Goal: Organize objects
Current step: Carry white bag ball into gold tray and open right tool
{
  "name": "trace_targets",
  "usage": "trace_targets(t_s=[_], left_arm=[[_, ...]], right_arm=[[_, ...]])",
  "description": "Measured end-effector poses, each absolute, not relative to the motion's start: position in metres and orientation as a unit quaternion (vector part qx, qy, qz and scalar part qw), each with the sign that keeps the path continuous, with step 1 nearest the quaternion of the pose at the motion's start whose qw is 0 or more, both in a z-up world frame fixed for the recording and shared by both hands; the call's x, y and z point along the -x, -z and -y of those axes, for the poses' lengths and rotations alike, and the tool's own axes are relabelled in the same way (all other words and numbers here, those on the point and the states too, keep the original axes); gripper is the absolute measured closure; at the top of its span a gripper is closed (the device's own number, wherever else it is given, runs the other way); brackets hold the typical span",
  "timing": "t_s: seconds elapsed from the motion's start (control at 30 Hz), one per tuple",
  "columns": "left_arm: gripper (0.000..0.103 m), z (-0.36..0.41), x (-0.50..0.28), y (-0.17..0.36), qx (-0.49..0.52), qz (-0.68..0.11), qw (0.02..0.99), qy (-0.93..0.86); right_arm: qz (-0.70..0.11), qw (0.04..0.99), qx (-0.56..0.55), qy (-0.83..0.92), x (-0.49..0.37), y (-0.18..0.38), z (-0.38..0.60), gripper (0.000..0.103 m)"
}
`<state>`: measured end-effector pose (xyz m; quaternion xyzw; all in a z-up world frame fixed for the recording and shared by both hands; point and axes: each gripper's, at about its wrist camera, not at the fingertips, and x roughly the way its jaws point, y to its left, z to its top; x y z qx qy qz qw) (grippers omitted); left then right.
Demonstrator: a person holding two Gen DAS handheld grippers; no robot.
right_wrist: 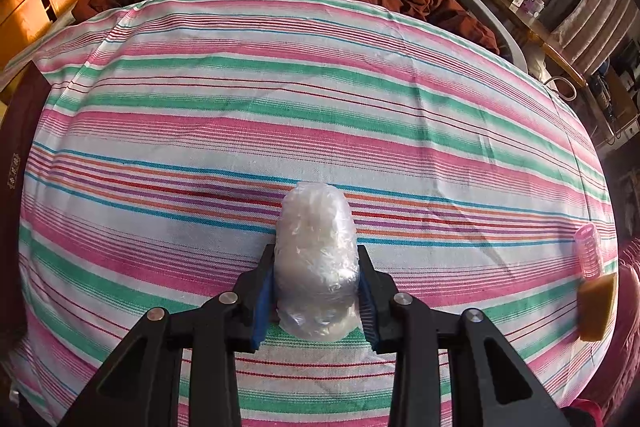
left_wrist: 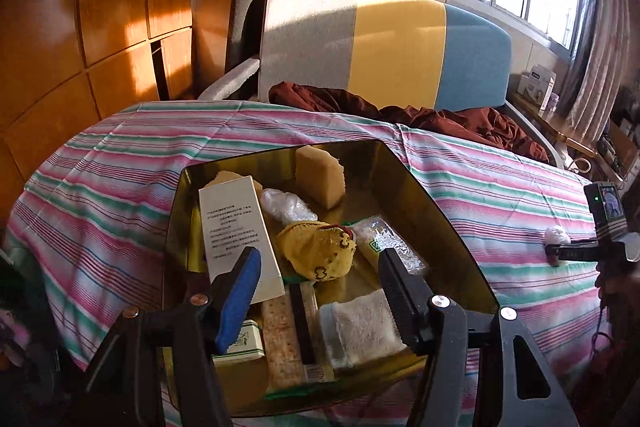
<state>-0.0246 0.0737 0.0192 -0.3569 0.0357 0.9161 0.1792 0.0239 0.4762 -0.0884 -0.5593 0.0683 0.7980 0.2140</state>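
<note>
Right, bed: striped sheet point(right_wrist: 320, 115) is serving as the sorting surface.
Tray: gold tray point(left_wrist: 460, 227) is sitting on the sheet, collecting the white box point(left_wrist: 236, 227), yellow knit toy point(left_wrist: 320, 247) and folded towel point(left_wrist: 360, 327).
Left gripper point(left_wrist: 320, 295): hovering over the tray, jaws parted and empty.
Right gripper point(right_wrist: 316, 291): squeezing the plastic-wrapped bundle point(right_wrist: 316, 247) on the sheet, probably tray-bound.
Stragglers: pink roller point(right_wrist: 590, 251) and sponge point(right_wrist: 596, 311) are waiting at the right edge.

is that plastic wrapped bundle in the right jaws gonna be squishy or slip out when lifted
The plastic-wrapped bundle looks crinkly and soft, so it will probably squash a little. Its glossy film may be slippery. Its rounded shape could roll on the striped sheet if dropped.
</note>
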Motion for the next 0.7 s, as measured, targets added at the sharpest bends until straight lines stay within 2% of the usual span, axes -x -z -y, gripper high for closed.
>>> trace_targets(t_s=[0.37, 0.7], left_arm=[[0.039, -0.057, 0.008, -0.01, 0.364, -0.029, 0.173, -0.915], [0.036, -0.04, 0.006, -0.01, 0.363, -0.004, 0.167, -0.917]], right_arm=[[-0.111, 0.192, 0.552, -0.803, -0.02, 0.076, -0.462, 0.067], [-0.066, 0.049, 0.489, -0.868, 0.029, 0.005, -0.343, 0.067]])
